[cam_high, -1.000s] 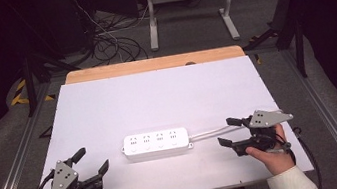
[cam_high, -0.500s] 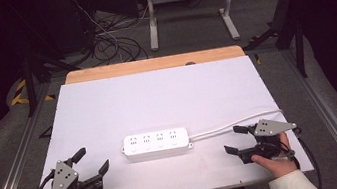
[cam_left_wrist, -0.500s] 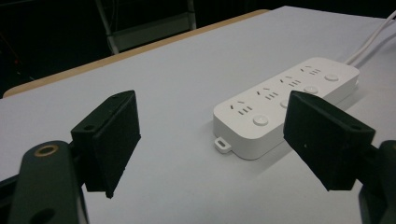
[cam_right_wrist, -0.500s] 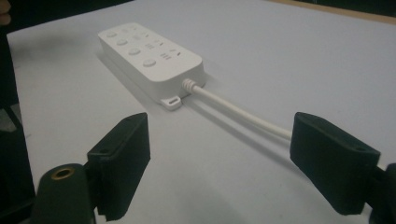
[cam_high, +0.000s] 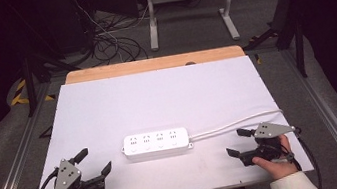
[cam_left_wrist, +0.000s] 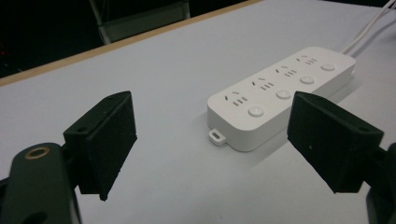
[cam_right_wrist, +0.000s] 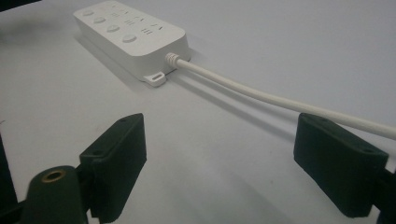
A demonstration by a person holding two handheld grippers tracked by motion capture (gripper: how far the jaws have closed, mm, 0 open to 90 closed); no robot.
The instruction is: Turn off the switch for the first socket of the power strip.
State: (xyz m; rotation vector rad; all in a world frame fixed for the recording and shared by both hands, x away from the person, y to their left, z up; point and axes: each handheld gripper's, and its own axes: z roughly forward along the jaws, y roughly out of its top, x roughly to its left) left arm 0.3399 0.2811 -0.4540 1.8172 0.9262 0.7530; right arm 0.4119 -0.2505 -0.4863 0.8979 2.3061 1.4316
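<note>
Right tongs (cam_high: pixel 242 141) now lower, just opened wider, empty, near power strip (cam_high: pixel 156 142); left tongs (cam_high: pixel 94 160) agape.

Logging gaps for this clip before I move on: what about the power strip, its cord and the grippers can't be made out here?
- Power strip: socket and button markings too small in the high view.
- White cord: its far end passes behind the right gripper; the plug is not seen.
- Left gripper: its cable is cut off by the high view's bottom edge.
</note>
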